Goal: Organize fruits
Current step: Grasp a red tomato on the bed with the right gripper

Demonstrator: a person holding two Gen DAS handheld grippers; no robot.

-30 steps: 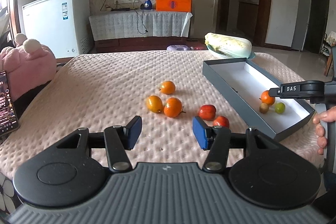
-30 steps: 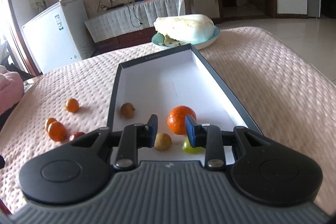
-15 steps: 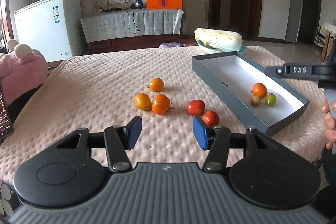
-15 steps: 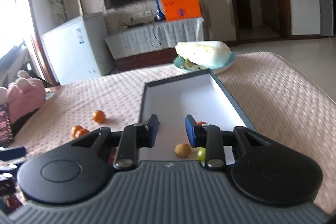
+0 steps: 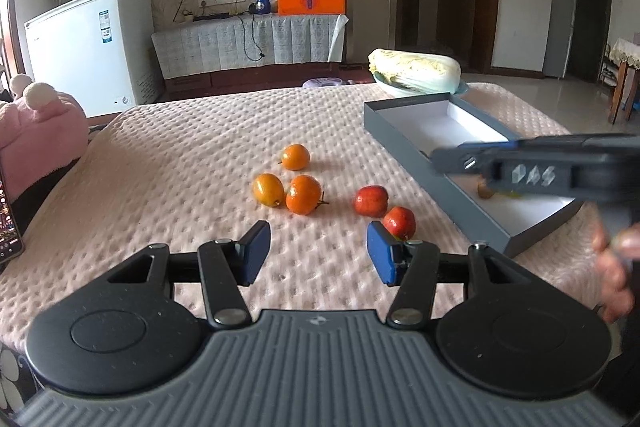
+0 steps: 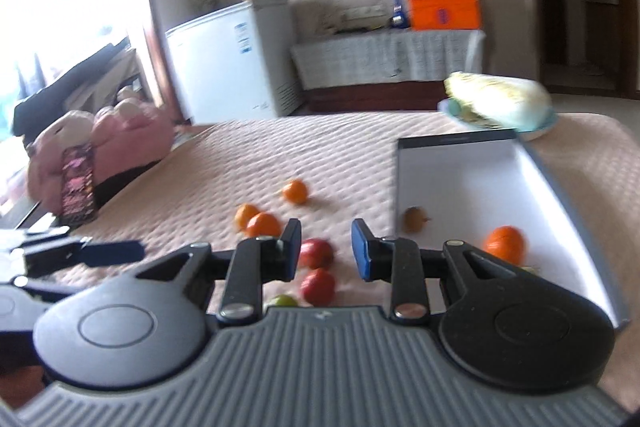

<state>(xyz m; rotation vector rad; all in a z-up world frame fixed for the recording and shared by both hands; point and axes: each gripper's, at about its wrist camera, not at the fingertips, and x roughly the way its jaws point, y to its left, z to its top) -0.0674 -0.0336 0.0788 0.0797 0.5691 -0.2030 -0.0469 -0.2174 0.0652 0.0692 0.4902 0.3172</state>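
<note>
Green fruit (image 6: 285, 301) beside red ones: right view only.

We see three orange fruits (image 5: 295, 157) clustered mid-bench on the pink quilted cover: one alone at the back, two touching in front. Just right of them lie two red fruits (image 5: 371, 201), close together, not touching as far as we can tell. A small green fruit (image 6: 285, 301) lies just beside the nearer red one. The grey tray (image 5: 404, 103), white inside, lies to the right and holds an orange fruit (image 6: 505, 243) and a small brown fruit (image 6: 415, 219), well apart.
</note>
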